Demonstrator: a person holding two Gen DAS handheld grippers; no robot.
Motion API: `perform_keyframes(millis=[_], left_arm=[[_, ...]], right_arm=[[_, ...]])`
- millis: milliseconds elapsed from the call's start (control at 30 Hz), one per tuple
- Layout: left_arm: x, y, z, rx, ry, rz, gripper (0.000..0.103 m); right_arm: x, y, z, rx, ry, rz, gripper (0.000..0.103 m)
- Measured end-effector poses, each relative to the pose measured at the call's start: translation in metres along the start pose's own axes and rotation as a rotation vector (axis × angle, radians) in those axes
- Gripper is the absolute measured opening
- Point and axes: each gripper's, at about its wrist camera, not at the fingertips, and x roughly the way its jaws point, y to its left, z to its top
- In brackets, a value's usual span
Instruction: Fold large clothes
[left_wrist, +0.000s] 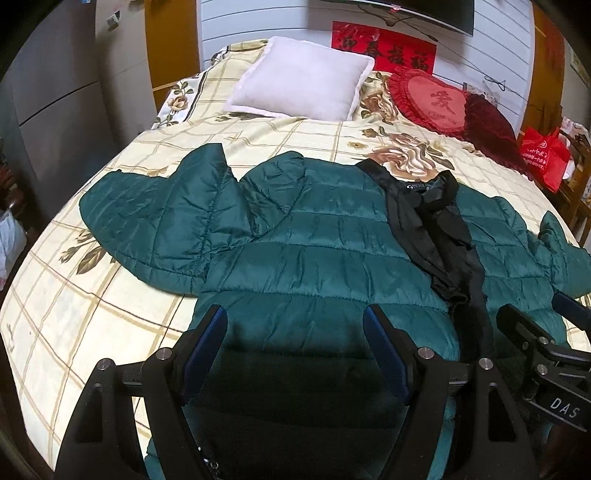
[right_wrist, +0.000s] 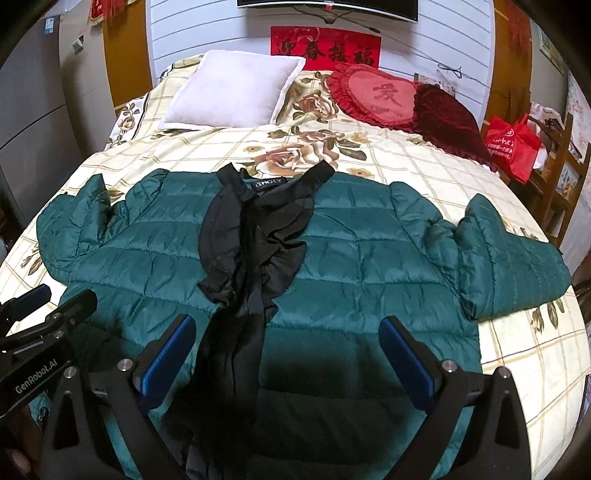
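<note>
A dark green quilted jacket (left_wrist: 314, 236) lies spread flat on the bed, collar away from me, with black lining (left_wrist: 436, 229) showing along its open front. Its left sleeve (left_wrist: 155, 221) is bent up on the bedspread. In the right wrist view the jacket (right_wrist: 369, 236) fills the middle, its right sleeve (right_wrist: 509, 258) out to the right, the black lining (right_wrist: 255, 236) down the centre. My left gripper (left_wrist: 295, 325) is open above the jacket's near hem. My right gripper (right_wrist: 288, 336) is open above the hem too; it also shows in the left wrist view (left_wrist: 535, 317).
The bed has a cream floral checked bedspread (left_wrist: 92, 306). A white pillow (left_wrist: 303, 77), a red heart cushion (left_wrist: 432, 99) and a dark red cushion (left_wrist: 487, 122) lie at the head. A red bag (left_wrist: 543, 155) sits on wooden furniture at the right. Grey cabinets stand at the left.
</note>
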Motion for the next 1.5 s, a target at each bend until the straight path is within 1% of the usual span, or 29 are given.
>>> perform_keyframes(millis=[367, 700, 1033, 1100, 1167, 1233, 1400, 1500], left_arm=[[0.008, 0.004, 0.0, -0.018, 0.016, -0.009, 0.067], [0.008, 0.005, 0.0, -0.011, 0.006, 0.002, 0.067], [0.004, 0.034, 0.009, -0.032, -0.01, 0.034, 0.067], [0.005, 0.045, 0.011, -0.045, -0.003, 0.032, 0.067], [0.007, 0.062, 0.014, -0.083, 0.011, 0.018, 0.067], [0.01, 0.079, 0.017, -0.12, 0.018, 0.02, 0.067], [0.014, 0.137, 0.027, -0.219, -0.008, 0.067, 0.067], [0.023, 0.172, 0.035, -0.291, -0.007, 0.083, 0.067]], right_arm=[[0.008, 0.005, 0.002, -0.013, 0.01, -0.005, 0.101], [0.012, 0.008, 0.003, -0.009, 0.007, 0.004, 0.101], [0.015, 0.015, 0.005, -0.02, 0.01, 0.011, 0.101], [0.016, 0.018, 0.005, -0.028, 0.011, 0.012, 0.101], [0.016, 0.021, 0.005, -0.036, 0.011, 0.015, 0.101], [0.016, 0.022, 0.005, -0.036, 0.012, 0.02, 0.101], [0.015, 0.024, 0.002, -0.039, 0.025, 0.037, 0.101], [0.013, 0.028, 0.002, -0.046, 0.022, 0.045, 0.101]])
